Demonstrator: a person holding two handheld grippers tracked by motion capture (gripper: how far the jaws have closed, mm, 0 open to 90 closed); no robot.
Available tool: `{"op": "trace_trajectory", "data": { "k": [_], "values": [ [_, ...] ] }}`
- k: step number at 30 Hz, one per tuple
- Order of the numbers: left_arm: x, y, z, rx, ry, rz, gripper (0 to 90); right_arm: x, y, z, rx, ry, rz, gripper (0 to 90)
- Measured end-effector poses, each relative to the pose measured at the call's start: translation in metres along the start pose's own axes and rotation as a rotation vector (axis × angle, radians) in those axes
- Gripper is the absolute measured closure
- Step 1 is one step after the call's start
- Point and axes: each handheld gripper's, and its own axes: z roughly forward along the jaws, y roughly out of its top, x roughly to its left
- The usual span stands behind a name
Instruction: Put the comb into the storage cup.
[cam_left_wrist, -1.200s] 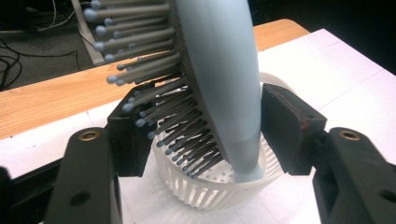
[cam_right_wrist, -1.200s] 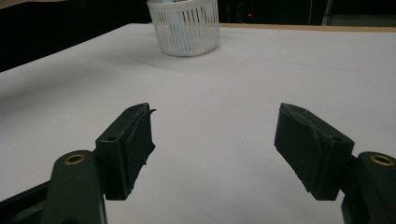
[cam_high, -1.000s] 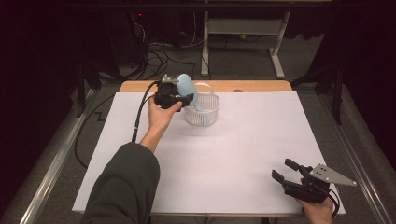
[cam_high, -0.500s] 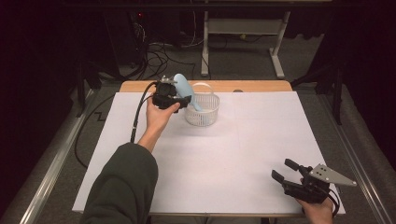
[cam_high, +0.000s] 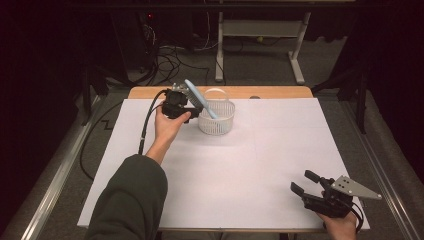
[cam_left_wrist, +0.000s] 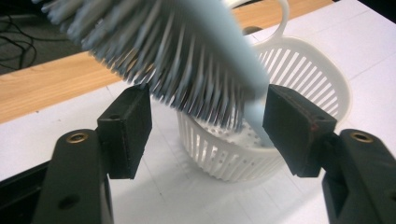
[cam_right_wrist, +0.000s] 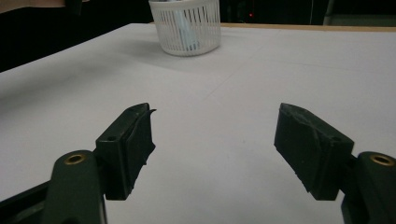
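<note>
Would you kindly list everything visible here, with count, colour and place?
Brush: one, light blue, leaning handle-down into the basket, bristle head between the left gripper's jaws.
Basket: one, white, slotted, with a hoop handle, far middle of the table.
Table: one, white cover, wooden far edge.
Cables: several, black, on the floor beyond.
Left gripper: one, black, jaws just opening and closing around the bristles, pads clear.
Right gripper: one, black, open and unloaded, near right corner.

The white slotted plastic basket (cam_high: 216, 119) with the pale blue bristled brush (cam_high: 199, 97) blocks the far worktop (cam_high: 240, 170); elsewhere lies open.
</note>
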Motion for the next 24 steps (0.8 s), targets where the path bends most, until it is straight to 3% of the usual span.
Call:
{"op": "trace_trajectory", "data": {
  "k": [24],
  "values": [
    [0.0028, -0.0088, -0.0078, 0.002, -0.006, 0.003, 33.8, 0.0003, 0.0001, 0.0001, -0.001, -0.001, -0.002, 28.7]
  ]
}}
